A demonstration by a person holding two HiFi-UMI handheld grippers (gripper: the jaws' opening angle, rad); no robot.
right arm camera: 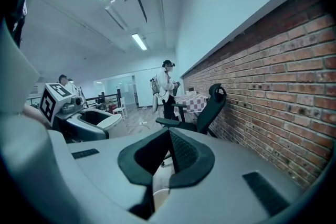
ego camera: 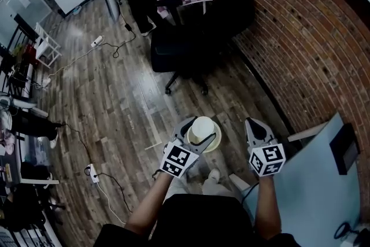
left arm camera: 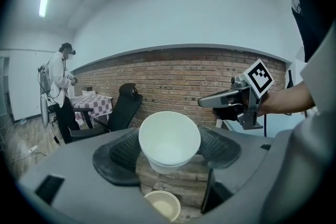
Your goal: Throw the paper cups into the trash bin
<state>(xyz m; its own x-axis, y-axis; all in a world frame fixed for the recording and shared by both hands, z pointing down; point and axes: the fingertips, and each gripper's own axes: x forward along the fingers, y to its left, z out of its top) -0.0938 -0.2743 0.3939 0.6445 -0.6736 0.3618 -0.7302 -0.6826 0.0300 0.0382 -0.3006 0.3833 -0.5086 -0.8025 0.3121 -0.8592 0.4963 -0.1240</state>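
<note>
Currently the left gripper grips a paper cup above the trash bin. The likely next move is centring the cup and releasing it. The right gripper is closed and empty.

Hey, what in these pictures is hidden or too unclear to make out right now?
1. Trash bin: the left gripper view shows only its top, between the jaws of the left claw; the head view hides most of it under the paper cup.
2. Bin's contents: too small to tell.
3. Pale table: cut off by the head view's right edge.
</note>
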